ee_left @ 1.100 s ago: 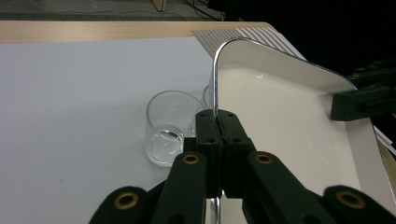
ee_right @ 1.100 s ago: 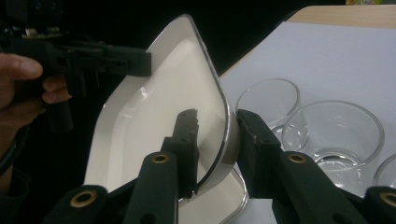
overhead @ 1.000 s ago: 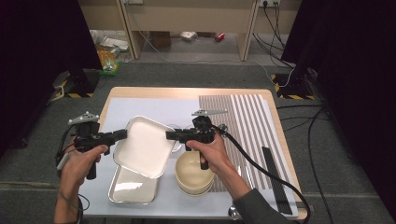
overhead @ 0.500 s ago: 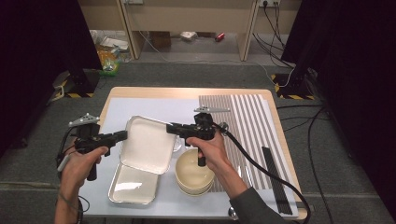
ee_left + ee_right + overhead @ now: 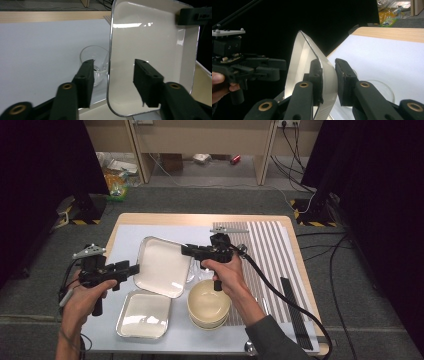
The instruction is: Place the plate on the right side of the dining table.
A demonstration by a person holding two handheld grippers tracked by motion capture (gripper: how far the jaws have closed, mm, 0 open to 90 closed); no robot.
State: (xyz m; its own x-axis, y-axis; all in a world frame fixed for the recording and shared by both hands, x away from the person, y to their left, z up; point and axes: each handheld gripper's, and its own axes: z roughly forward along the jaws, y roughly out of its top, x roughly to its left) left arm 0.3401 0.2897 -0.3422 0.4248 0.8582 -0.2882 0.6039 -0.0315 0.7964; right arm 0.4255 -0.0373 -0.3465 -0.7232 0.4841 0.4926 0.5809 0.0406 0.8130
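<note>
Two hand-held grippers work over a table (image 5: 150, 220) covered with a white sheet. The right gripper (image 5: 187, 251) is clamped on the right rim of a white rectangular tray (image 5: 162, 265), which it holds tilted above the table surface at centre; in the right gripper view the tray's wall (image 5: 327, 75) sits pressed between the two black jaws. The left gripper (image 5: 134, 268) stands at the tray's left edge with its jaws apart: they have just been opening, and in the left gripper view the tray's rim (image 5: 109, 62) passes between them without either pad pressing on it. Beneath the raised tray's near edge a second, metal-rimmed tray (image 5: 144, 314) lies flat on the near left part of the table. To its right rests a stack of cream bowls (image 5: 208, 306), under the person's right wrist. A clear glass (image 5: 93, 65) stands on the white sheet behind the lifted tray. A striped mat (image 5: 270, 255) covers the table's right side.
</note>
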